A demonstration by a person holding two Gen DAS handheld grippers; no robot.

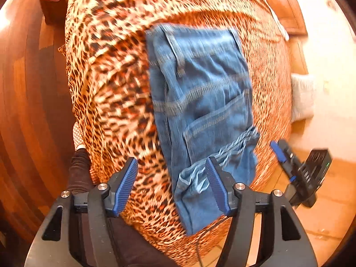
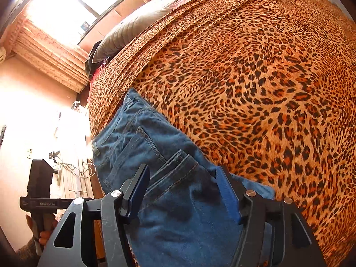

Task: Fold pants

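Folded blue jeans (image 1: 200,102) lie on a leopard-print bedspread (image 1: 106,89) near the bed's edge, back pocket up, frayed hems at the near end. My left gripper (image 1: 171,184) is open just above the near end, its right finger at the hem, holding nothing. My right gripper (image 2: 183,191) is open, its jaws standing either side of the jeans (image 2: 144,146) near the pocket, not closed on them. The right gripper also shows in the left wrist view (image 1: 300,166), off the bed's right edge. The left gripper shows in the right wrist view (image 2: 40,191), held in a hand.
The bedspread (image 2: 255,77) covers a wide bed. A wooden floor (image 1: 26,89) lies left of the bed, a tiled floor (image 1: 322,211) to the right. A dark pillow (image 2: 124,35) lies at the bed's far end below a window (image 2: 73,4). A white cloth (image 1: 302,95) lies beside the bed.
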